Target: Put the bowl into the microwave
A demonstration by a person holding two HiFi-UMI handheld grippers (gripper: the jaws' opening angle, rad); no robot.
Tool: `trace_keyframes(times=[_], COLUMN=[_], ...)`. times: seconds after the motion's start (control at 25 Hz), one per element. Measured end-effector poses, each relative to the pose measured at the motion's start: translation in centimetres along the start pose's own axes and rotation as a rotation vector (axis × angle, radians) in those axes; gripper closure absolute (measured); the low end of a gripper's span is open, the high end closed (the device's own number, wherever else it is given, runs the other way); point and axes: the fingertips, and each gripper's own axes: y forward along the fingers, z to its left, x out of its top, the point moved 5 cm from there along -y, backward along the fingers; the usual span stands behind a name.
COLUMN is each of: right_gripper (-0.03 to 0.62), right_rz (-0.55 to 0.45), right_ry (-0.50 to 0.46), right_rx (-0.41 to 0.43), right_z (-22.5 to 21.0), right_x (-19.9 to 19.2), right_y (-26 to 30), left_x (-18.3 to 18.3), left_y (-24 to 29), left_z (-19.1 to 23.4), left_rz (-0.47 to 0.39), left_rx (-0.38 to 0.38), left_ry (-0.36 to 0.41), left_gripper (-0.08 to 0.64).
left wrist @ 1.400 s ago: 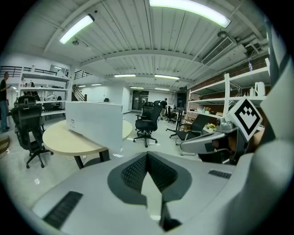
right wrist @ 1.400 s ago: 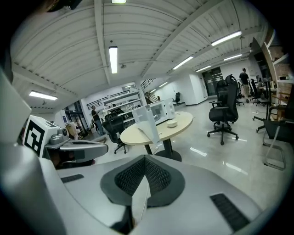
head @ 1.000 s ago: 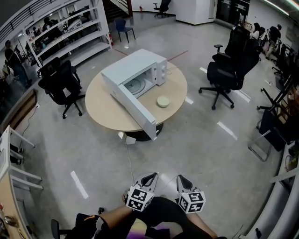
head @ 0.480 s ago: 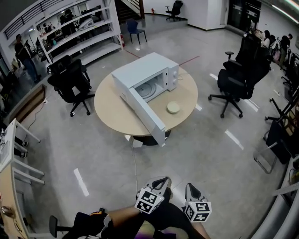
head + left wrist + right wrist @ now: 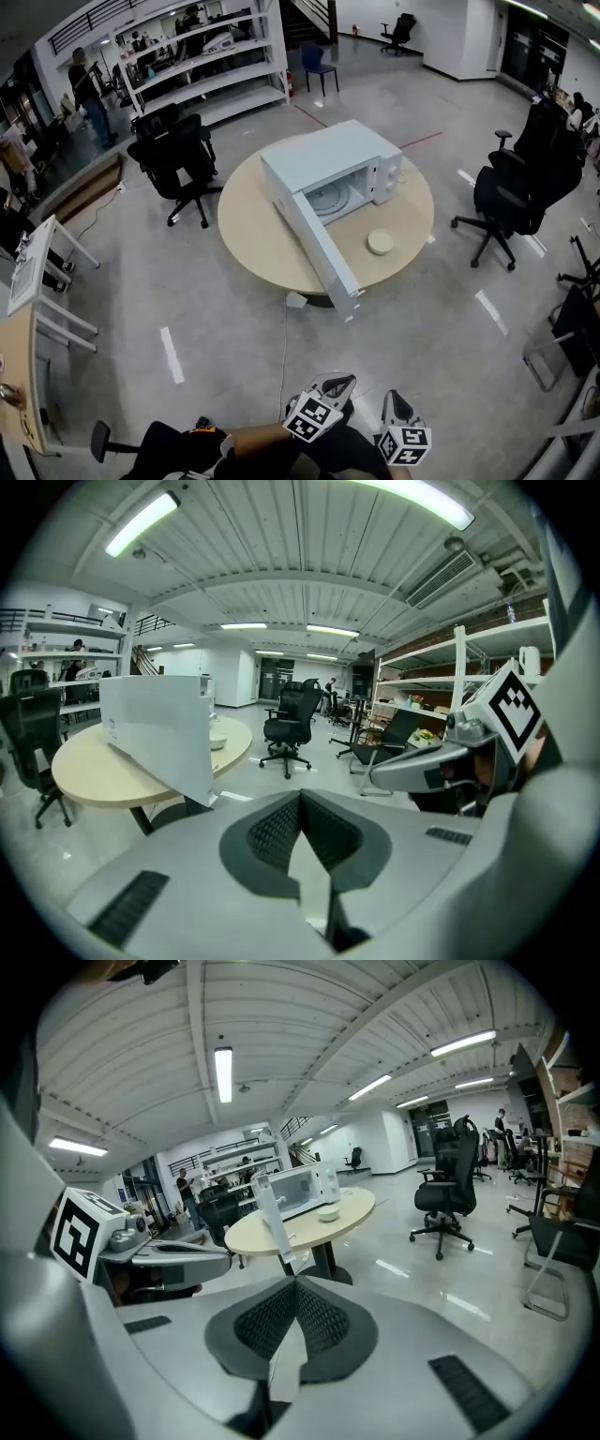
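At the bottom of the head view, two grippers are held low, close to the person's body, over a grey floor (image 5: 450, 319); the left gripper (image 5: 336, 382) is seen with its jaws pressed together and nothing between them, as confirmed in its own view (image 5: 300, 797); the right gripper (image 5: 394, 401) is just beside it, likewise closed on nothing (image 5: 295, 1283); both are well apart from a round table (image 5: 253, 234) farther ahead; a thin cable (image 5: 282, 352) is laid across the floor towards the table's base; on the table a white microwave (image 5: 333, 155) is set with its door (image 5: 319, 248) swung wide open towards the viewer, and a glass turntable (image 5: 328, 199) is shown inside; the bowl (image 5: 381, 242), small and pale, is placed on the tabletop outside the microwave, to the right of the open door and in front of the cavity; black office chairs are stood to the left (image 5: 178, 155) and right (image 5: 516, 187) of the table; beyond, white shelves (image 5: 206, 66) are lined along the far side, and a person (image 5: 89, 89) is seen standing near them.
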Motion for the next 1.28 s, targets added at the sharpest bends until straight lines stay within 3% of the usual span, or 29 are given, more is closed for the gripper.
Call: trace_keyframes(times=[0.84, 1.28], right_gripper=[0.577, 0.577], right_rz=[0.049, 0.094], right_ry=[0.016, -0.062], right_rx=[0.013, -0.024], right_z=[-8.9, -12.1], right_x=[7.8, 12.0], right_y=[10.5, 13.3], left_x=[7.5, 11.0], left_y=[13.6, 18.1], left_z=[4.9, 6.6], left_rz=[0.016, -0.046], left_rx=[-0.055, -0.091], left_ry=[0.012, -0.021], left_gripper=[0.512, 0.512])
